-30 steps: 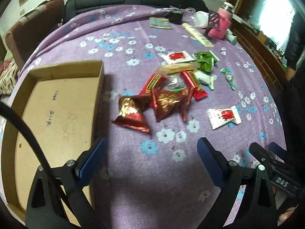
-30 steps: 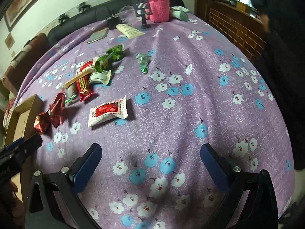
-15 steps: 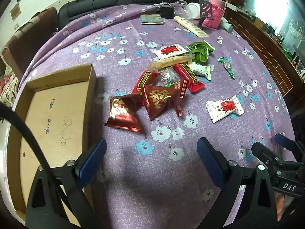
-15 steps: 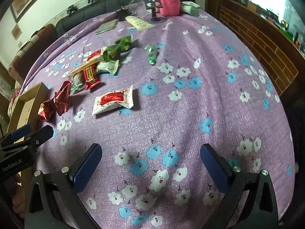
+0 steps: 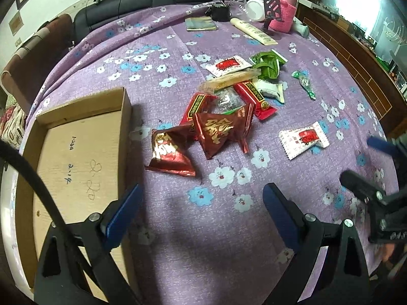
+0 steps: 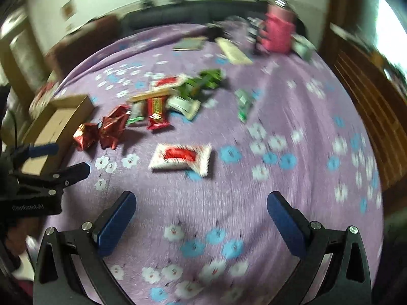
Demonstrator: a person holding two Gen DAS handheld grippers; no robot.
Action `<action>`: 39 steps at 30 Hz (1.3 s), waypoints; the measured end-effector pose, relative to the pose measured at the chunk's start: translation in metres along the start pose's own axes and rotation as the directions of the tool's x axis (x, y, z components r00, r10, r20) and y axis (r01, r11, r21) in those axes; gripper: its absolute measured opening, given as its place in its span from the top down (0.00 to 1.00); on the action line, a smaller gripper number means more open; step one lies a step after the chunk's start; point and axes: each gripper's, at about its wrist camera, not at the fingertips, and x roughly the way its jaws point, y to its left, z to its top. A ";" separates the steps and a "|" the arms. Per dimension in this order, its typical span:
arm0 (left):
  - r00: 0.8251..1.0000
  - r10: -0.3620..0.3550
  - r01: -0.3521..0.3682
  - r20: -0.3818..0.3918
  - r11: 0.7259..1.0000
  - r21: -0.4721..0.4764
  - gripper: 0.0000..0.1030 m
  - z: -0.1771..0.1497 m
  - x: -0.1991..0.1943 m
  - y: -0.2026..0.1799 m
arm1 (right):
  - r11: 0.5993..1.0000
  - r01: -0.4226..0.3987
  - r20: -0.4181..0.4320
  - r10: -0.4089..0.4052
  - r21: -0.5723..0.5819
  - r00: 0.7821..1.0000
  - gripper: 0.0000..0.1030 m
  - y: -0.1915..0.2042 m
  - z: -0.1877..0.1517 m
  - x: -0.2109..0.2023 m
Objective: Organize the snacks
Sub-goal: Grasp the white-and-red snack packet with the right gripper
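Purple floral cloth (image 5: 178, 228) under both wide-open, empty grippers; only left view shows inside the cardboard box (image 5: 76, 157)

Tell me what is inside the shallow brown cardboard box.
The shallow brown cardboard box holds no snacks, only pen scribbles on its floor. The left gripper and a black cable hide its near corner.

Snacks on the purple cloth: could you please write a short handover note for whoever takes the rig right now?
Left tool: open, empty, above the cloth beside the cardboard box.
Right tool: open, empty, facing the white-and-red packet.
Snacks: all loose on the flowered cloth; two red foil bags lie nearest the box, the pile sits beyond them.
Done: nothing, the box holds no snacks.
Left: move every snack into the box.
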 end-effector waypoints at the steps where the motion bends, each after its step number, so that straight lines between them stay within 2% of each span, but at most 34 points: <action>1: 1.000 0.003 -0.003 -0.004 1.000 0.002 0.07 -0.001 0.000 0.001 | 0.999 -0.005 -0.003 0.005 -0.046 1.000 0.04 0.002 0.004 0.004; 2: 1.000 0.004 -0.004 -0.007 1.000 0.006 0.07 -0.003 0.000 0.001 | 0.994 -0.005 -0.013 0.003 -0.109 1.000 0.06 0.006 0.009 0.010; 5: 1.000 0.013 -0.013 -0.020 1.000 0.015 0.07 -0.007 0.002 0.003 | 0.973 -0.038 -0.088 0.018 -0.230 0.996 0.28 0.014 0.018 0.032; 6: 1.000 0.013 -0.013 -0.023 1.000 0.014 0.07 -0.008 0.001 0.004 | 0.966 -0.055 -0.112 0.027 -0.254 0.993 0.38 0.016 0.019 0.039; 7: 1.000 0.011 -0.010 -0.026 1.000 0.011 0.07 -0.009 0.001 0.006 | 0.957 -0.071 -0.143 0.031 -0.280 0.989 0.42 0.017 0.021 0.047; 9: 1.000 0.003 -0.003 -0.028 1.000 0.001 0.07 -0.010 0.000 0.008 | 0.944 -0.090 -0.194 0.028 -0.318 0.981 0.42 0.020 0.023 0.060; 16: 0.999 -0.025 0.025 -0.044 1.000 0.001 0.07 -0.008 0.000 0.009 | 0.916 -0.169 -0.238 0.084 -0.364 0.968 0.42 0.027 0.036 0.070; 19: 0.998 -0.034 0.035 -0.047 0.999 0.010 0.07 -0.007 -0.001 0.007 | 0.891 -0.203 -0.246 0.107 -0.406 0.963 0.42 0.033 0.041 0.068; 23: 0.997 -0.048 0.048 -0.053 0.999 0.007 0.07 -0.007 -0.001 0.006 | 0.857 -0.213 -0.217 0.121 -0.470 0.969 0.40 0.044 0.047 0.059; 27: 0.997 -0.051 0.051 -0.058 0.999 -0.004 0.07 -0.008 -0.001 0.008 | 0.827 -0.225 -0.239 0.114 -0.516 0.964 0.40 0.051 0.052 0.062; 30: 0.997 -0.059 0.058 -0.050 0.998 -0.021 0.07 -0.008 -0.006 0.012 | 0.847 -0.244 -0.254 0.133 -0.473 0.958 0.40 0.042 0.055 0.060; 33: 0.995 -0.082 0.080 -0.054 0.996 -0.029 0.07 -0.006 -0.008 0.014 | 0.872 -0.233 -0.258 0.129 -0.431 0.958 0.31 0.039 0.060 0.064; 37: 0.991 -0.117 0.116 -0.063 0.993 -0.012 0.07 0.003 -0.008 0.010 | 0.898 -0.264 -0.273 0.172 -0.353 0.947 0.31 0.043 0.061 0.071; 39: 0.989 -0.137 0.137 -0.061 0.991 0.001 0.07 0.009 -0.010 0.008 | 0.913 -0.245 -0.270 0.159 -0.326 0.950 0.31 0.046 0.061 0.074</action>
